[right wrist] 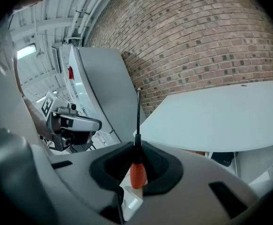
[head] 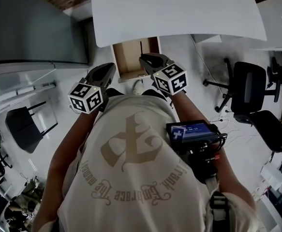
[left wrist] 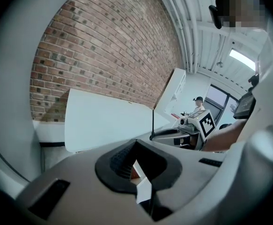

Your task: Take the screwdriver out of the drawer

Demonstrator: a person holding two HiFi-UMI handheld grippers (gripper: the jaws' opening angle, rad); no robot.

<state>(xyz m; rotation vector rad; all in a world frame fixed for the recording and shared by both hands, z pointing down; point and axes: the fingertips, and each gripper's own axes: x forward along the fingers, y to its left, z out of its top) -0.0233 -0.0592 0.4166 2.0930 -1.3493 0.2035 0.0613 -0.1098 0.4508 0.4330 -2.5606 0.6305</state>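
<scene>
The person's left forearm reaches forward from the chest, and the left gripper [head: 103, 73] is held low and tilted a little downward at the near left edge of the open drawer [head: 126, 57], its marker cube [head: 86, 96] nearest the body. Its jaws stand a narrow slit apart with nothing between them. The wooden drawer juts out from under the near edge of the white table [head: 179, 13]. To the right, the other forearm stretches forward in the same way, and the right gripper [head: 150, 62] hangs over the drawer's near right corner, also tipped downward. It pinches the screwdriver [right wrist: 137, 170] by its orange handle between the pads, while the thin black shaft rises beyond the jaw tips, clear of the drawer.
</scene>
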